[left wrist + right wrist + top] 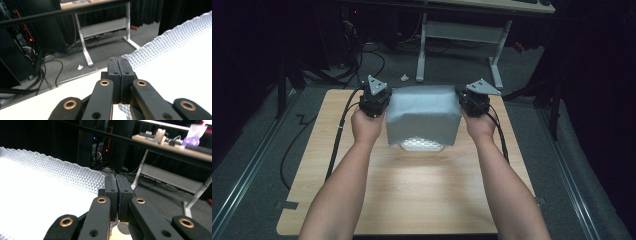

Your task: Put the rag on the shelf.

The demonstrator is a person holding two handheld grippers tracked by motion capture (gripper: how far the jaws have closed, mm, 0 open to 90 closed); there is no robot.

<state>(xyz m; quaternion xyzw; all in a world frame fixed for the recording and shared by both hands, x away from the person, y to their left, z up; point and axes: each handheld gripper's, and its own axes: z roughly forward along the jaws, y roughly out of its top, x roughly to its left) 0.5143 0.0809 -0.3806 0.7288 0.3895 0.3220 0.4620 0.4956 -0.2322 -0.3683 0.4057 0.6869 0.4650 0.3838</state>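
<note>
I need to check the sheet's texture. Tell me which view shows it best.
The right gripper view: the sheet's quilted diamond pattern is sharp along its edge. The left gripper view shows the same pattern, though more is washed out. The high view shows the whole sheet hanging between both grippers, texture faint.

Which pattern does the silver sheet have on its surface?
The silver sheet has a small raised diamond-grid pattern, clearest in the right gripper view.

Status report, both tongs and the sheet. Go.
Left tongs shut on quilted sheet corner. Right tongs shut on opposite corner. Sheet lifted over wooden table. Nothing obstructing.
</note>
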